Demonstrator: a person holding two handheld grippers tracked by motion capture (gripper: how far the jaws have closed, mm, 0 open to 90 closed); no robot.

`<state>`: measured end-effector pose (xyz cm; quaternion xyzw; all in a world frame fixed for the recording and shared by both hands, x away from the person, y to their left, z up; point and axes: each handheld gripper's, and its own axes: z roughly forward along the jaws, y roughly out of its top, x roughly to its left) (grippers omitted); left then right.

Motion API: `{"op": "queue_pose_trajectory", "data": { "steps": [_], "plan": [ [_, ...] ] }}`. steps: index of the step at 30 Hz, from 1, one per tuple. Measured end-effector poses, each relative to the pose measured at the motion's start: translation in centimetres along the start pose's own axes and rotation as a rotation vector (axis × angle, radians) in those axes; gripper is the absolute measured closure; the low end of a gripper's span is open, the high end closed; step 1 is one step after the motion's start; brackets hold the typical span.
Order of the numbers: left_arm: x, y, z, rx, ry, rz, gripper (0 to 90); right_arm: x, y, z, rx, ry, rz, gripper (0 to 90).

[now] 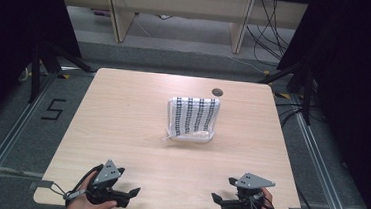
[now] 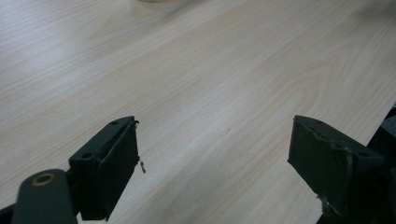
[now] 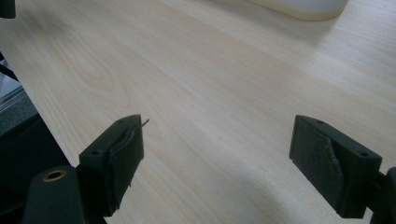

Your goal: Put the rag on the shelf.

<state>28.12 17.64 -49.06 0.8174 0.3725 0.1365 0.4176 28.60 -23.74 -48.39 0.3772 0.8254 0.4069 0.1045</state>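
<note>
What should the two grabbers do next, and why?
Probably move both forward toward the folded cloth. The left gripper and right gripper sit open and empty at the near edge of the table, well short of it.

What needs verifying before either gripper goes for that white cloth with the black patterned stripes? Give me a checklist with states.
1. Left gripper open: ok, jaws spread wide with bare wood between them in the left gripper view.
2. Right gripper open: ok, same.
3. Both grippers hold nothing: ok.
4. White folded cloth with black patterned stripes lying alone mid-table: ok, with bare light wooden table around it.
5. Path from both grippers to the cloth unobstructed: ok.
6. Number of layers in the fold and which edge is loose: cannot tell.
</note>
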Motion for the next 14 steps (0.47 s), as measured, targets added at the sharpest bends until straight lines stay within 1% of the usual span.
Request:
{"op": "queue_pose_trajectory", "data": {
  "steps": [1, 2, 3, 7, 8, 9, 10, 11, 12, 13, 14],
  "plan": [
    [0.06, -0.01, -0.02, 0.006, 0.0, 0.006, 15.0, -0.09, -0.01, -0.02, -0.008, -0.018, -0.013, 18.8],
    [0.05, -0.02, 0.0, 0.007, 0.004, 0.008, 15.1, -0.15, -0.01, -0.11, -0.002, -0.026, -0.015, 18.8],
    [0.07, -0.03, 0.0, 0.01, 0.003, 0.01, 15.1, -0.09, -0.03, -0.09, 0.0, -0.022, -0.005, 18.8],
    [0.08, -0.04, 0.02, 0.011, 0.002, 0.013, 15.1, -0.18, 0.0, -0.11, -0.005, -0.028, -0.021, 18.8],
    [0.1, -0.06, 0.07, 0.007, 0.001, 0.012, 15.0, -0.17, 0.0, -0.11, -0.002, -0.021, -0.016, 18.9],
    [0.16, -0.06, 0.06, 0.008, -0.001, 0.018, 15.0, -0.21, -0.01, -0.13, -0.004, -0.024, -0.02, 18.9],
    [0.11, -0.09, 0.12, -0.001, -0.002, 0.008, 15.0, -0.26, -0.01, -0.06, 0.001, -0.001, -0.007, 18.8],
    [0.29, -0.08, 0.07, 0.014, 0.011, 0.026, 15.0, -0.34, 0.01, -0.02, 0.006, 0.014, -0.01, 18.8],
    [0.19, -0.08, 0.02, 0.017, 0.014, 0.013, 15.0, -0.23, -0.04, -0.08, 0.001, -0.008, 0.001, 18.9],
    [0.19, -0.09, 0.08, 0.013, 0.007, 0.01, 15.1, -0.3, -0.05, -0.15, -0.001, -0.019, 0.0, 18.8],
    [0.26, -0.13, 0.07, 0.013, 0.005, 0.016, 15.1, -0.25, -0.05, -0.2, 0.004, -0.025, 0.007, 18.9]
  ]
}}
